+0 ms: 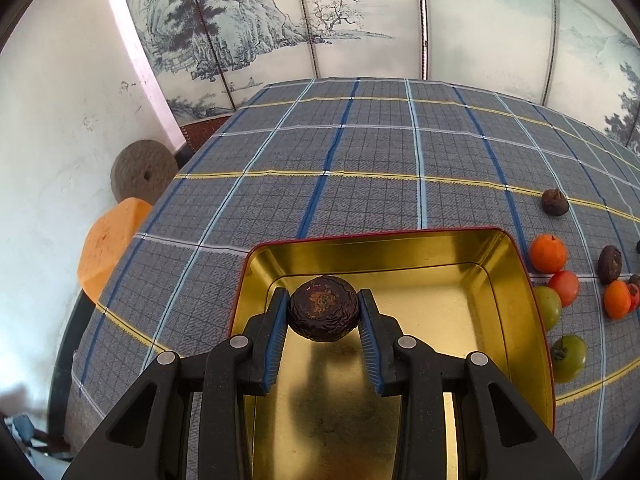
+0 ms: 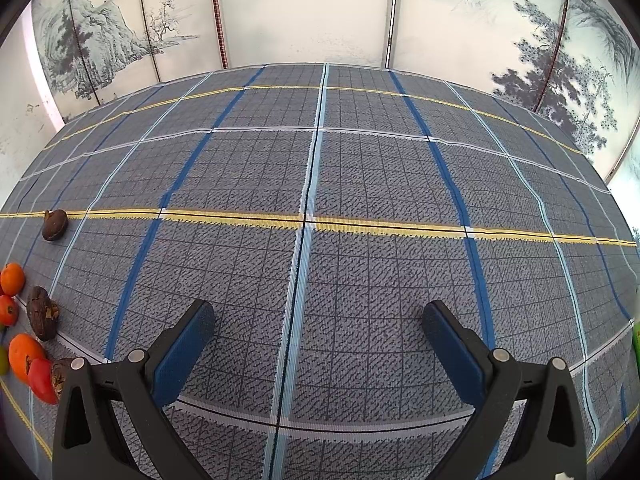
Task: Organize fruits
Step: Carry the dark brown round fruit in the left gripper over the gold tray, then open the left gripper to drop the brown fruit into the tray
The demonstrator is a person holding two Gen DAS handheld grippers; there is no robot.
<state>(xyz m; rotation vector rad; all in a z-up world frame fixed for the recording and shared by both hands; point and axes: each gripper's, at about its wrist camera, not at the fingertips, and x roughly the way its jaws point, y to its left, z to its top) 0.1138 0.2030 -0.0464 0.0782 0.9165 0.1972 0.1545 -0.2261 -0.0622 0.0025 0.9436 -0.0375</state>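
My left gripper (image 1: 323, 300) is shut on a dark brown wrinkled fruit (image 1: 323, 307), held over the inside of a gold metal tin (image 1: 516, 280) with a red rim. Right of the tin lie loose fruits: an orange one (image 1: 548, 253), a red one (image 1: 565, 287), green ones (image 1: 569, 358), and dark brown ones (image 1: 555, 201). In the right wrist view my right gripper (image 2: 318, 322) stands open above bare tablecloth, nothing between its fingers. The same fruits show at that view's left edge: a dark one (image 2: 55, 224), an orange one (image 2: 12, 278), another dark one (image 2: 43, 319).
A grey plaid tablecloth (image 1: 360, 152) covers the table. A painted folding screen (image 1: 248, 24) stands behind it. Off the table's left edge sit an orange block (image 1: 108, 248) and a grey stone disc (image 1: 142, 170). A green object (image 2: 636, 344) shows at the right wrist view's right edge.
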